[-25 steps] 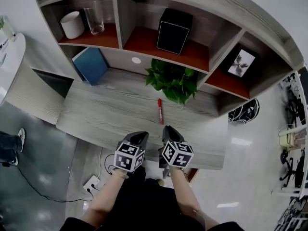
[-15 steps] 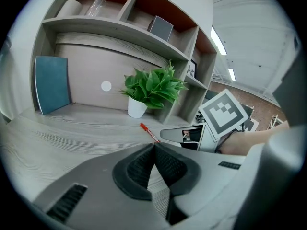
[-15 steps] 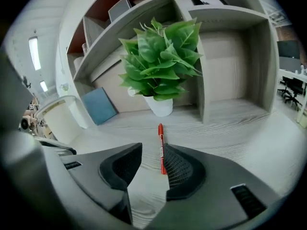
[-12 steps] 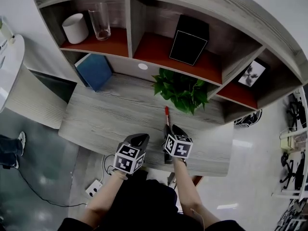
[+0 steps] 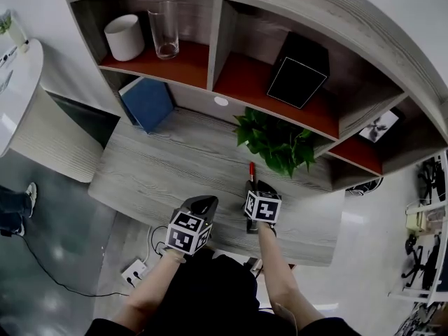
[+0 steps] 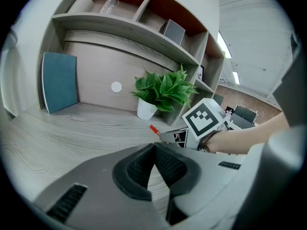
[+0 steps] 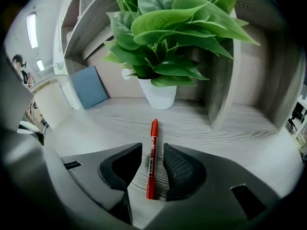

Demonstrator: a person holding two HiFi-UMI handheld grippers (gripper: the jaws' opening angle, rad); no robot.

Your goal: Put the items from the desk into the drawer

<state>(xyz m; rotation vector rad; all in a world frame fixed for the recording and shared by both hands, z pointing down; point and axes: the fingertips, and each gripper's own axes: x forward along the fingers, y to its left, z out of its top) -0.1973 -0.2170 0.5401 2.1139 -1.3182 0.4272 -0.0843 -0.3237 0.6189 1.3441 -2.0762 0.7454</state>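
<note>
A slim red marker pen [image 7: 153, 128] lies on the grey wood-grain desk [image 7: 249, 133] at lower centre, between the right gripper's [image 7: 152, 150] fingers, which have just opened and stand apart. The left gripper's [image 6: 153, 147] fingers meet, empty.

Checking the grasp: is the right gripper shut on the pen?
No, the right gripper, jaws just opened, straddles the pen on the desk, gaps either side.

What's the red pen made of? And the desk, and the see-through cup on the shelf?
The red marker looks like smooth, slightly shiny plastic with a printed label. The desk shows grey wood grain, matte; real wood or printed laminate, I can't tell. The tall cup is see-through with bright glints: probably glass, possibly clear plastic.
</note>
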